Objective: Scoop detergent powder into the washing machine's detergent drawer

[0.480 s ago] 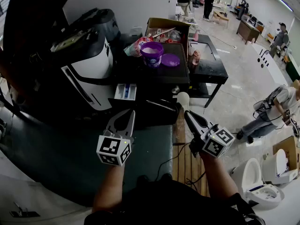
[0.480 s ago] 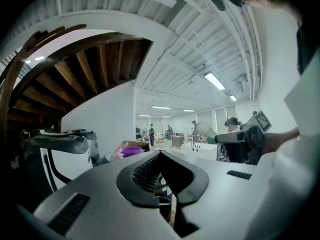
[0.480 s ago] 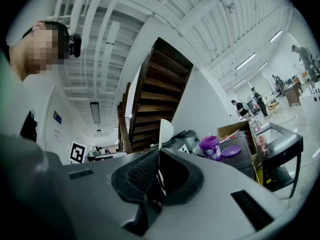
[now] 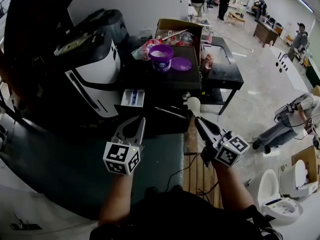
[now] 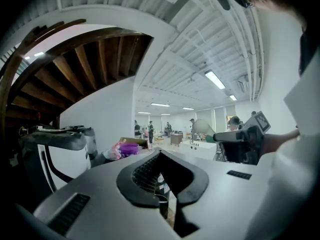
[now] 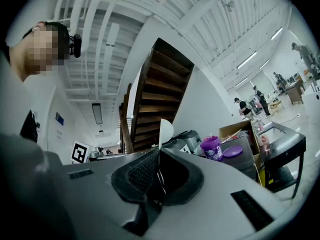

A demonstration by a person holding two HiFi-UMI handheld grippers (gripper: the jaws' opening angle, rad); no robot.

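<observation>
The white plastic scoop, round bowl up, is pinched by its thin handle in the right gripper, near the open white detergent drawer with a blue insert in the white-and-black washing machine. Behind stands a purple tub, its label unreadable, with its flat lid beside it. The left gripper, seen in its own view, has ribbed jaws pressed together, empty.

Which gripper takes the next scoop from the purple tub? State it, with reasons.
Right. The right gripper is shut on the white scoop, whose bowl points toward the open purple tub. The left gripper is shut and holds nothing.
</observation>
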